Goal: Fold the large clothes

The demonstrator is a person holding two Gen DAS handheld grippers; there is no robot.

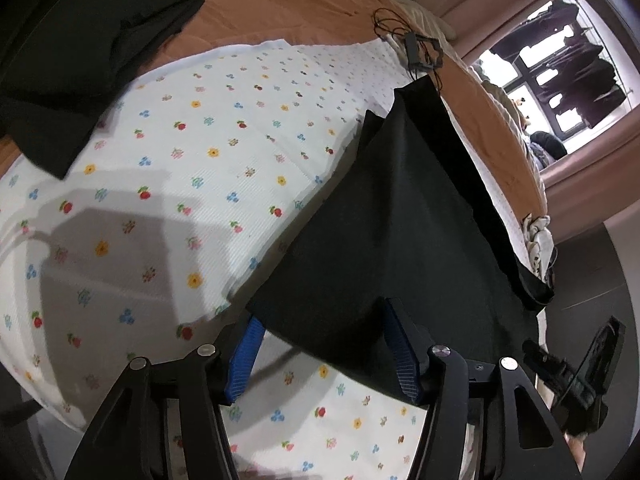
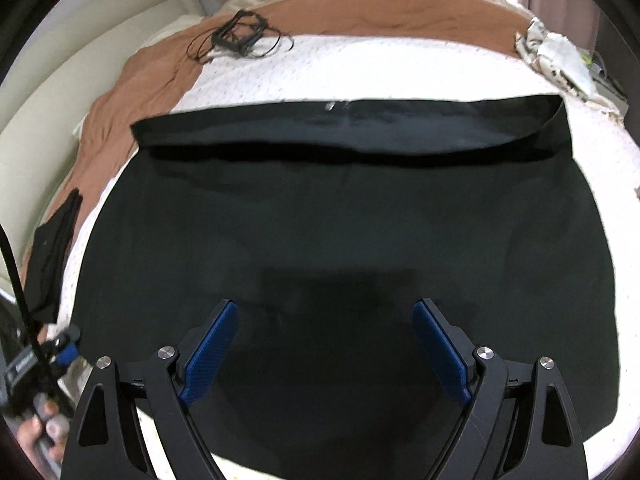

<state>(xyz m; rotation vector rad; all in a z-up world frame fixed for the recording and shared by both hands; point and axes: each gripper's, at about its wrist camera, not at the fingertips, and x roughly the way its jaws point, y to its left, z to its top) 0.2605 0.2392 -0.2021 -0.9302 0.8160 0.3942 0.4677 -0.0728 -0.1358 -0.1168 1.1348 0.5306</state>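
The bed [image 2: 360, 8], under an orange blanket [image 1: 280, 0], carries a floral sheet [image 1: 180, 168].

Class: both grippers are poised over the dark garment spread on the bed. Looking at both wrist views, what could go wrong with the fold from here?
1. The left gripper straddles only a corner of the black garment; the grip may slip or catch one layer.
2. The right gripper hangs open over mid-fabric, so closing could bunch the cloth or pinch the floral sheet underneath.
3. The tangled cable lies near the waistband; a swung fold could snag it.
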